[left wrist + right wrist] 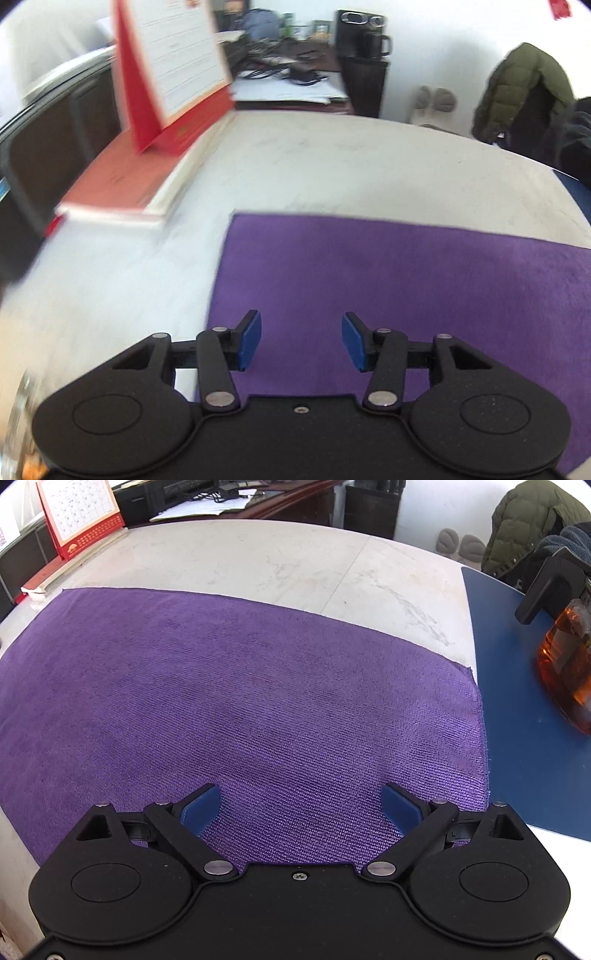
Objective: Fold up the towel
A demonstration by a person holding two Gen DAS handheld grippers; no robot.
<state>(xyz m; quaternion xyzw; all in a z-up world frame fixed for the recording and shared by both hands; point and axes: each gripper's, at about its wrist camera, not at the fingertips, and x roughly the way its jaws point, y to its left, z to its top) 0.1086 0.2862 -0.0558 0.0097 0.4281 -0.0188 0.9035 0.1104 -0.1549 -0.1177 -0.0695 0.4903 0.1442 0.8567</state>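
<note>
Office clutter behind, pale marble-look table [295, 565] up front. Purple towel [236, 701] lies flat and unfolded on it, one layer as far as I can tell, filling the middle of the right wrist view; far edge runs from 10 to 3 o'clock.

Right gripper [301, 806] is over the near right part of the towel, jaws spread wide, nothing between the pads. Left gripper [301, 339] is over the near left part, jaws partly apart, also empty; towel's left edge passes just past its left finger at about 9 o'clock.

Judgement: fold not started. To do it well, each gripper should take a near corner, not mid-cloth, pinch only the one layer, lift together, and carry the near edge to the far edge with both sides square.

View differences: right wrist shows the towel's right edge just beside a blue mat [524, 716] with an amber glass pot [565, 672] at 3 o'clock. Left wrist, motion-blurred, shows the towel's far left corner and the red desk calendar [173, 70] on a red book [122, 181] at 10 o'clock.
</note>
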